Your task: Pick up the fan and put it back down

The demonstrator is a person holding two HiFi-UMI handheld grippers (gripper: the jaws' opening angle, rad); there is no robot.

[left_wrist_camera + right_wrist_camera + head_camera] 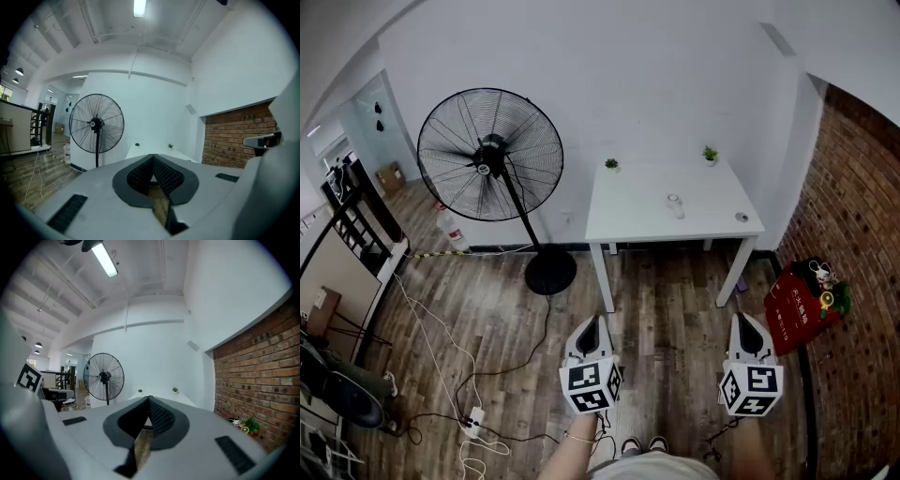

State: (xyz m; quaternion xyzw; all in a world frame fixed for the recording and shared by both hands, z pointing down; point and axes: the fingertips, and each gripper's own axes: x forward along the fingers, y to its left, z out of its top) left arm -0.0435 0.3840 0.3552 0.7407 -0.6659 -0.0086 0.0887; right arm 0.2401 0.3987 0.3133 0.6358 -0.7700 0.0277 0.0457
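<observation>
Head view: left gripper and right gripper, clenched and empty, are facing the black pedestal fan; open up before gripping its pole.

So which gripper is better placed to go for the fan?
Left, probably. The left gripper is on the same side as the fan and nearer it; the right gripper points at the white table. Both are shut, empty and well short of it.

The wood floor bears the fan (upright) and a white table.
</observation>
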